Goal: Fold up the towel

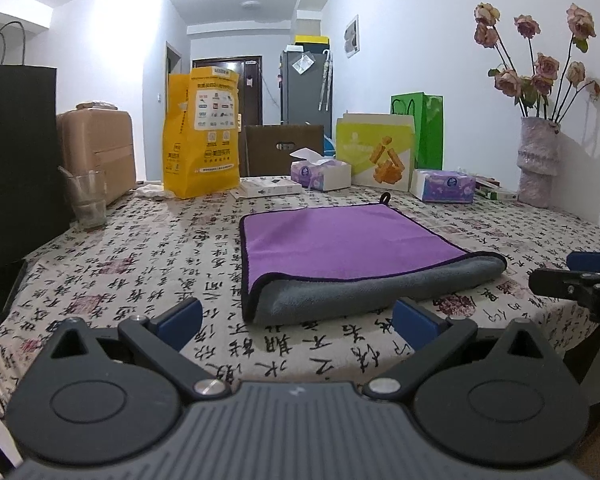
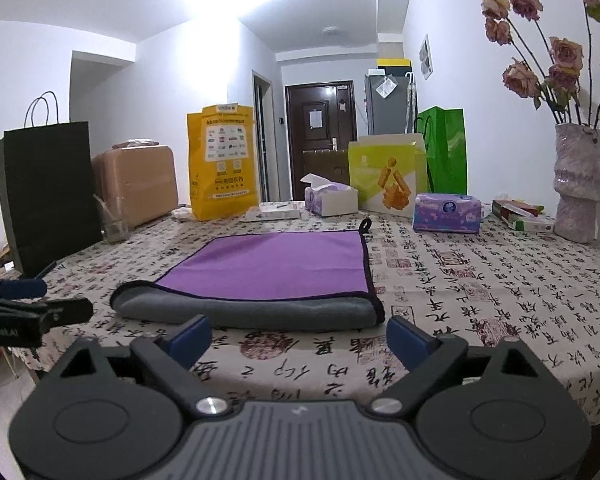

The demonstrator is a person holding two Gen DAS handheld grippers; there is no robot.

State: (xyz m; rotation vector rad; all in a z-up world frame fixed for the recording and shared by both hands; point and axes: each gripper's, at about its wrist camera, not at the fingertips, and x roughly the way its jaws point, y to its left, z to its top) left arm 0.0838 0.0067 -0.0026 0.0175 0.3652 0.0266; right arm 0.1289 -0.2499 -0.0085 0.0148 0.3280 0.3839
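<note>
A purple towel (image 1: 340,240) with a grey underside lies folded on the patterned tablecloth (image 1: 140,264), its rolled fold facing me and a black hang loop at its far edge. It also shows in the right wrist view (image 2: 276,268). My left gripper (image 1: 298,320) is open and empty, just short of the towel's near fold. My right gripper (image 2: 298,338) is open and empty, also just short of the near fold. The right gripper shows at the right edge of the left wrist view (image 1: 580,276). The left gripper shows at the left edge of the right wrist view (image 2: 32,304).
At the table's back stand a yellow bag (image 1: 200,136), tissue boxes (image 1: 320,172), a green-and-white box (image 1: 376,152) and a green bag (image 1: 424,128). A drinking glass (image 1: 86,200) and black bag (image 1: 16,148) stand left. A vase of roses (image 1: 538,160) stands right.
</note>
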